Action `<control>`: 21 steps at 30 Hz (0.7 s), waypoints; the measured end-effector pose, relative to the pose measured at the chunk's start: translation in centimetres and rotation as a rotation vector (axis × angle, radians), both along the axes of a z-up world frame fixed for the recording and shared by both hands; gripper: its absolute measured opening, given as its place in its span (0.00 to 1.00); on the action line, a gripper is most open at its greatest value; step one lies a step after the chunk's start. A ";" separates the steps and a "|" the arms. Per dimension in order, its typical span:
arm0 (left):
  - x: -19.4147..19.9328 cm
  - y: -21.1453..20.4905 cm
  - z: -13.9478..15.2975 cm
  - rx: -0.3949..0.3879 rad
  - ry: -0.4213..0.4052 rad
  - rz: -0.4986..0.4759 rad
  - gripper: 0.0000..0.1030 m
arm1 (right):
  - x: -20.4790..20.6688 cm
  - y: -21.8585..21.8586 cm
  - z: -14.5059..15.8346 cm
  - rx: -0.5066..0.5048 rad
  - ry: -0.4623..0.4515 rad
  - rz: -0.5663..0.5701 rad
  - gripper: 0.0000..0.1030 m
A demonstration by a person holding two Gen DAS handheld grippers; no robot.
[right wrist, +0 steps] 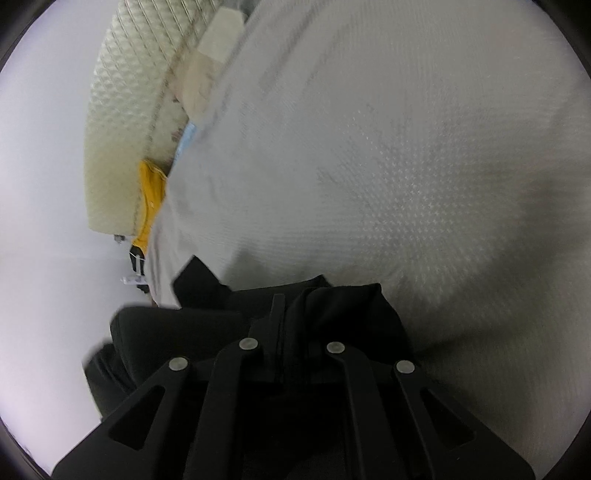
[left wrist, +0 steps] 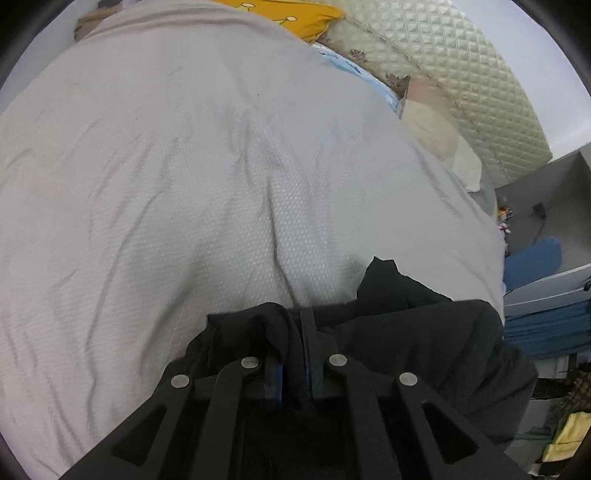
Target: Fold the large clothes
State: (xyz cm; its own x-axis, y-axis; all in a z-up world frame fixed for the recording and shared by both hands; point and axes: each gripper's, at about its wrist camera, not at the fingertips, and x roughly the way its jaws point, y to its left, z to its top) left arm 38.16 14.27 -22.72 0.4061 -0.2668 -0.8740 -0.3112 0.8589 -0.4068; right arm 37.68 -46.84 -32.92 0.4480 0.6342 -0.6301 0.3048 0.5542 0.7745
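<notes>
A black garment (left wrist: 424,332) hangs bunched from both grippers over a bed with a pale grey textured sheet (left wrist: 184,184). My left gripper (left wrist: 295,325) is shut on a fold of the black cloth, which drapes over its left finger and trails off to the right. In the right wrist view the same black garment (right wrist: 177,332) spreads to the left and over the fingers. My right gripper (right wrist: 291,314) is shut on it, held just above the grey sheet (right wrist: 406,147).
A cream quilted headboard (left wrist: 461,74) stands at the bed's far side, with a yellow pillow (left wrist: 291,14) and a blue cloth beside it. A grey desk (left wrist: 546,206) and blue fabric (left wrist: 535,258) lie beyond the bed's right edge. A white wall (right wrist: 44,184) is left in the right wrist view.
</notes>
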 end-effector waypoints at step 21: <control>-9.8 1.6 6.9 -0.111 -0.076 -0.044 0.65 | -8.0 -0.1 7.5 0.040 -0.087 -0.045 0.66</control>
